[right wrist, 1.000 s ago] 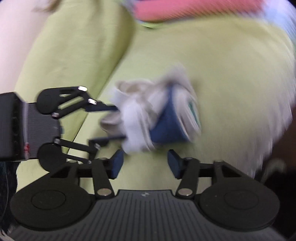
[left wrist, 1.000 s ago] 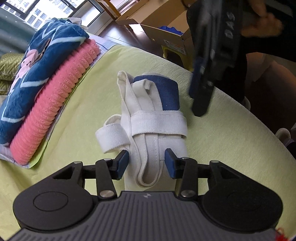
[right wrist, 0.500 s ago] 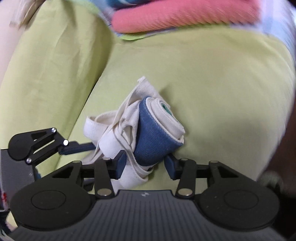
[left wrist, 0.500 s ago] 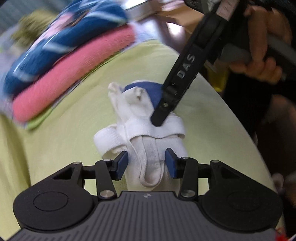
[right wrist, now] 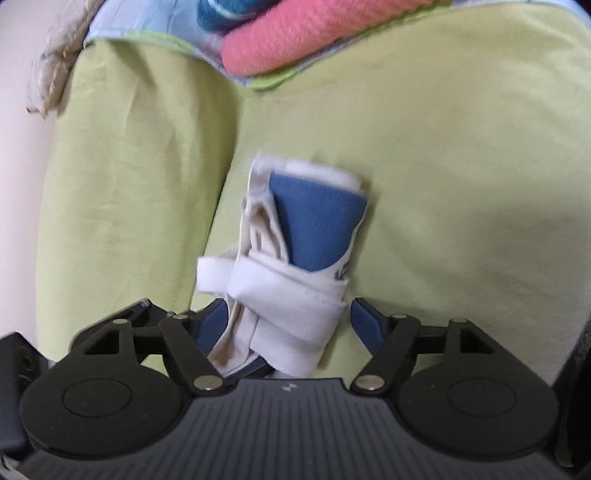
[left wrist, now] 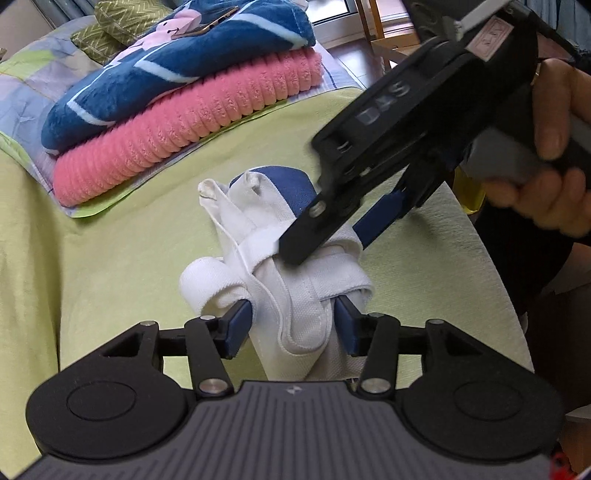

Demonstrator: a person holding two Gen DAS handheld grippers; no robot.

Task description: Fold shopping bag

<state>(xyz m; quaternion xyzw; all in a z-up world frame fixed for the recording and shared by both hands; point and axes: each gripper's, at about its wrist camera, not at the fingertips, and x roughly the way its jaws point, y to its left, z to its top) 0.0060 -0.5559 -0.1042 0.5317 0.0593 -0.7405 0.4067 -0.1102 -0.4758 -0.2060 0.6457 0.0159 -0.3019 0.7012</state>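
Observation:
The shopping bag (left wrist: 295, 291) is rolled into a white and blue bundle with its cream straps wrapped around it, lying on the yellow-green bedspread (left wrist: 110, 266). My left gripper (left wrist: 293, 326) is shut on the bundle's near end. My right gripper (right wrist: 284, 325) is open, its jaws either side of the same bundle (right wrist: 295, 266) at the strapped end. In the left wrist view the right gripper (left wrist: 325, 236) comes down from the upper right onto the bundle's middle, held by a hand (left wrist: 554, 147). The left gripper's blue pad (right wrist: 210, 328) shows beside the bundle.
A pink ribbed blanket (left wrist: 177, 122) with a blue patterned blanket (left wrist: 177, 62) on it lies folded at the back left; they also show in the right wrist view (right wrist: 314, 33). The bed edge drops away on the right (left wrist: 509, 295).
The right gripper has come down over the bundle and now straddles its strapped end. The left gripper has kept its hold and the bundle has turned a little.

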